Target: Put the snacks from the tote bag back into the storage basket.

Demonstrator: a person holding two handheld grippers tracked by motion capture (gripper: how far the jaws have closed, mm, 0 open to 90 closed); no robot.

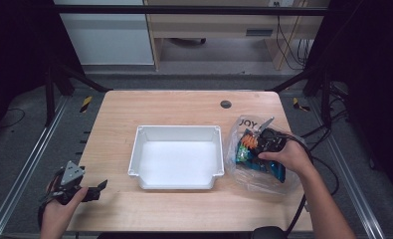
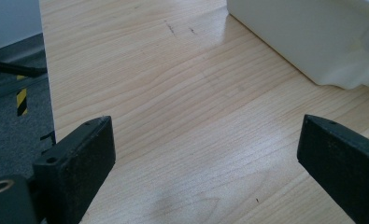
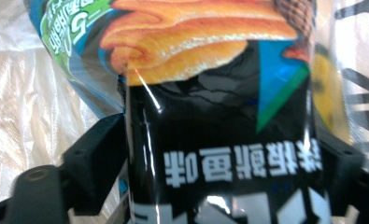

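Crinkly foil snack packet, black with blue and orange print, sits inside the clear plastic bag right of the white plastic bin on the tabletop. Right gripper clamps its edge; light, slippery, crushable contents, so pinching the seam seems safest. Left gripper hangs open.

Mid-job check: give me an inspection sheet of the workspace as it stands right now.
Surface: wooden table, bare, dark round grommet near far edge.
Job's things: black snack packet inside clear plastic bag; white bin at centre, empty.
Clutter: nothing seen.
Grippers: right gripper in the bag, jaws on either side of the packet; left gripper open over the near-left corner, holding nothing.
Cables: black cable trailing from right gripper.
Surroundings: dark frame rails, grey floor, cabinet behind.
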